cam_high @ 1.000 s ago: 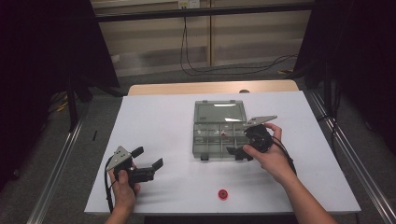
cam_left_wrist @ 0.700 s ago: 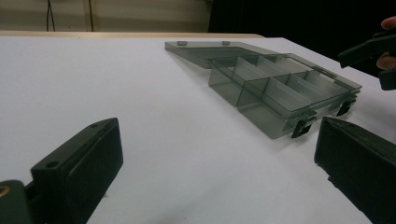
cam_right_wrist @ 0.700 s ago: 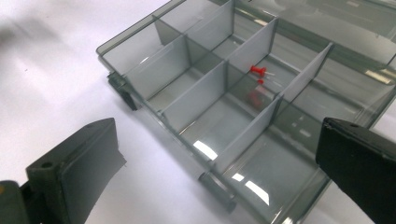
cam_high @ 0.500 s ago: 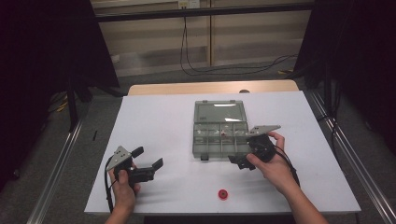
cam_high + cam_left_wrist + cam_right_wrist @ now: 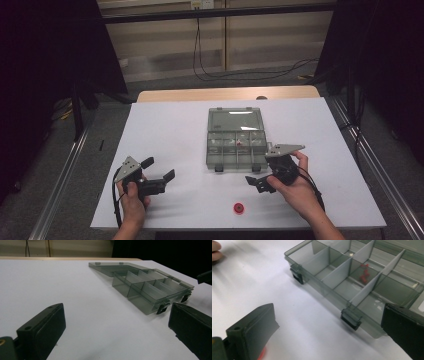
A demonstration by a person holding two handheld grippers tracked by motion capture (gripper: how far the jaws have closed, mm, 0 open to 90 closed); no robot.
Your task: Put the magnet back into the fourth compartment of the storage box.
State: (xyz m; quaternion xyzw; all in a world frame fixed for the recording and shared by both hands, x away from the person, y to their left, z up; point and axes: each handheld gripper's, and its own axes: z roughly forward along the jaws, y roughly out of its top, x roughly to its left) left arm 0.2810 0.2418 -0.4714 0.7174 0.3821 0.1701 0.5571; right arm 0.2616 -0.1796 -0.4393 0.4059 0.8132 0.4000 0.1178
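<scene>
A clear grey compartment box lies open near the middle of the white worktop, its lid folded flat away from the person and its two dark latches facing the near edge. The tray is split by thin dividers into two rows of cells; in the right gripper view a few small red pieces lie in one cell of the far row, and some pale bits, too small to make out, may sit in neighbouring cells. The right claw is held in the person's right hand just in front of the box's near right corner, close to it but not touching, with its jaws spread wide and nothing between them. Its own camera looks over the latched front wall into the cells. The left claw is held in the left hand at the near left of the worktop, well apart from the box, jaws likewise parted and empty; its view shows the box off to the right across bare white surface. A small red round piece lies on the worktop near the front edge, between the two hands and nearer the right claw.
</scene>
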